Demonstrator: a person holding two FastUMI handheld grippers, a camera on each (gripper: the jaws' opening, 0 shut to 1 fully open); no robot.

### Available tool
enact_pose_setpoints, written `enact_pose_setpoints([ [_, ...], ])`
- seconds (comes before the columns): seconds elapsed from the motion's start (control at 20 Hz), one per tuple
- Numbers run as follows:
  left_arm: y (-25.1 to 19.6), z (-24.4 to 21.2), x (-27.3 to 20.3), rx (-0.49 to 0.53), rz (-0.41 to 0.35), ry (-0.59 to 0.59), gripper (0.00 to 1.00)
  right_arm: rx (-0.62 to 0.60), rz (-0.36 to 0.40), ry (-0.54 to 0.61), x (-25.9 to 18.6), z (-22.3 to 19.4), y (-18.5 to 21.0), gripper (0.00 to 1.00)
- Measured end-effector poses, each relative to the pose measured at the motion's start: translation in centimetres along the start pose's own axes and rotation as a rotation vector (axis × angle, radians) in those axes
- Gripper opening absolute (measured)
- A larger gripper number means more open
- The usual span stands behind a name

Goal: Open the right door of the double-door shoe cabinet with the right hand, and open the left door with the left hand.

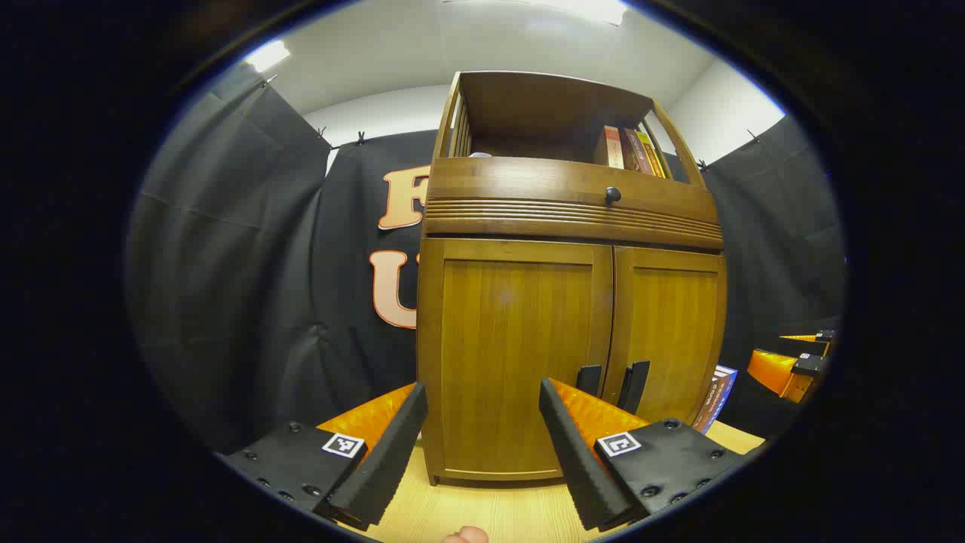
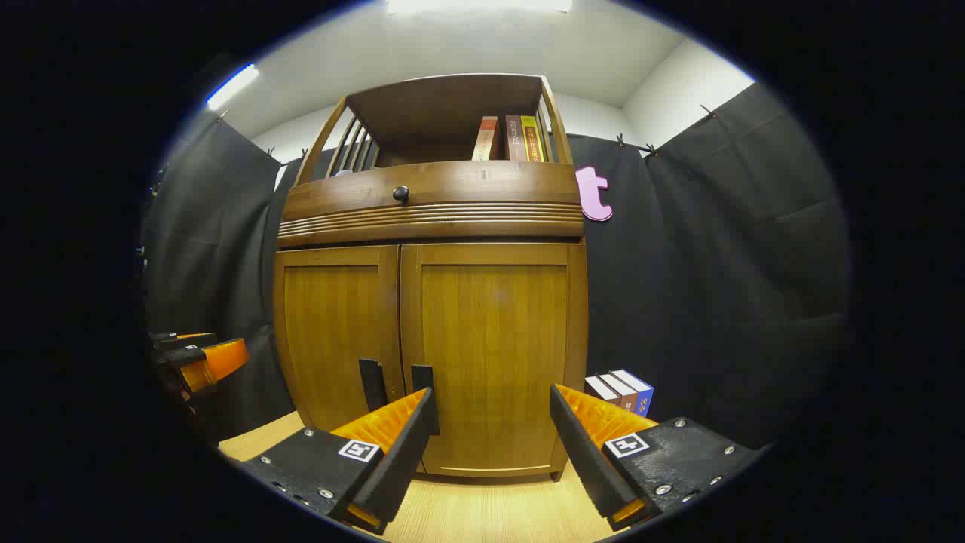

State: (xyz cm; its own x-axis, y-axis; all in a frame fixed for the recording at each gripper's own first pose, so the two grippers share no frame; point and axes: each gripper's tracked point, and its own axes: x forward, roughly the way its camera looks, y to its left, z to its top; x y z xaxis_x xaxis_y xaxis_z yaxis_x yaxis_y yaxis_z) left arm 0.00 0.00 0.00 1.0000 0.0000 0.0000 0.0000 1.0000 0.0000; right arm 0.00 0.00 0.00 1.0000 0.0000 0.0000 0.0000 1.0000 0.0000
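Black-curtained booth, shoe cabinet point(image 2: 430, 302) doors closed. Right gripper point(image 2: 494, 445) and left gripper point(image 1: 482, 445) both agape, empty. Right door handle point(image 2: 422, 381) at 11 o'clock of right gripper: approach square, pinch, pull outward.

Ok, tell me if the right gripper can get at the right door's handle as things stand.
Probably yes. The right gripper is open and faces the shut right door; its handle stands just beside the left finger, nothing between. It needs a small shift left.
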Motion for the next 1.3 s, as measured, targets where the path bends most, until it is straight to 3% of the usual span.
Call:
enact_pose_setpoints([
  [0.6, -0.4, -0.4, 1.7, -0.013, -0.006, 0.011, 0.94, 0.005, -0.024, 0.004, 2.2, -0.5, -0.4, 1.0],
  [0.85, -0.5, -0.7, 1.9, 0.008, -0.003, 0.019, 0.94, -0.001, 0.007, 0.007, 2.3, -0.1, 0.8, 1.0],
  [0.9, -0.5, -1.0, 1.9, 0.005, -0.008, 0.017, 0.94, -0.009, 0.011, -0.005, 2.2, 0.0, 0.9, 0.93],
  [1.0, -0.2, -1.5, 1.9, 0.004, -0.003, 0.035, 0.99, 0.004, 0.003, 0.009, 2.0, -0.5, 0.8, 0.93],
  [1.3, -0.2, 0.0, 1.4, 0.029, 0.018, -0.012, 0.95, 0.009, 0.035, 0.013, 1.4, -1.1, 1.8, 0.93],
])
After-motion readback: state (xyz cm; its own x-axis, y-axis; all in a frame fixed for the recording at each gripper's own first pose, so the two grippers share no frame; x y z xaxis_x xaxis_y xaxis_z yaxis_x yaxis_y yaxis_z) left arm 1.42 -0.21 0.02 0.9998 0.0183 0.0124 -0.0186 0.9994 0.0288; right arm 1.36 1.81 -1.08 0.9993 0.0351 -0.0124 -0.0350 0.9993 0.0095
